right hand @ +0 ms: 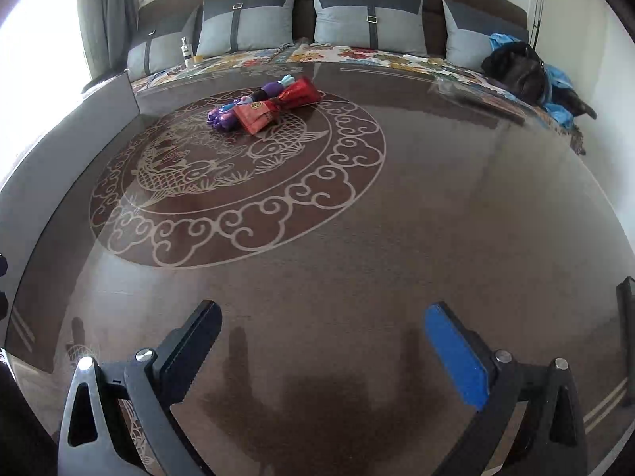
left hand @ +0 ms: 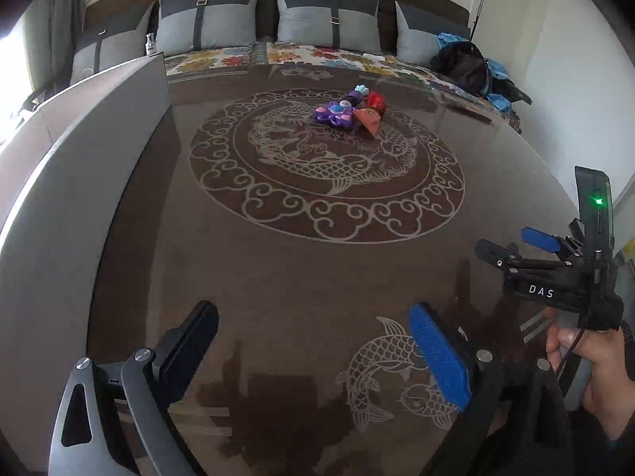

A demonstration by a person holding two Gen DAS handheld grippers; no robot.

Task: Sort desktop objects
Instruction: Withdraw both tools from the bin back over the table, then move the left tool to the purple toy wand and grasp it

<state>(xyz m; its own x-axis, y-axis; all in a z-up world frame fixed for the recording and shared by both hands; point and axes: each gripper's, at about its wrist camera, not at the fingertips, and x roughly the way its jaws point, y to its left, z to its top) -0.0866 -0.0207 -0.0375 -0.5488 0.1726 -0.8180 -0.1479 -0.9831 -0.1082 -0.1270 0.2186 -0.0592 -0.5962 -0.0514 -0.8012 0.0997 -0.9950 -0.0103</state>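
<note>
Purple toy (left hand: pixel 332 115), red pouch (left hand: pixel 371 113)

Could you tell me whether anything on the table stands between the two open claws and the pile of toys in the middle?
Nothing visible does: bare table lies between the left claw, the right claw and the toy pile.

Both hand-held grippers, left (left hand: pixel 313 341) and right (right hand: pixel 323 341), jaws wide apart, empty, tilted downward.

Bare table (right hand: pixel 397 218) before toy pile (right hand: pixel 262 109)
</note>
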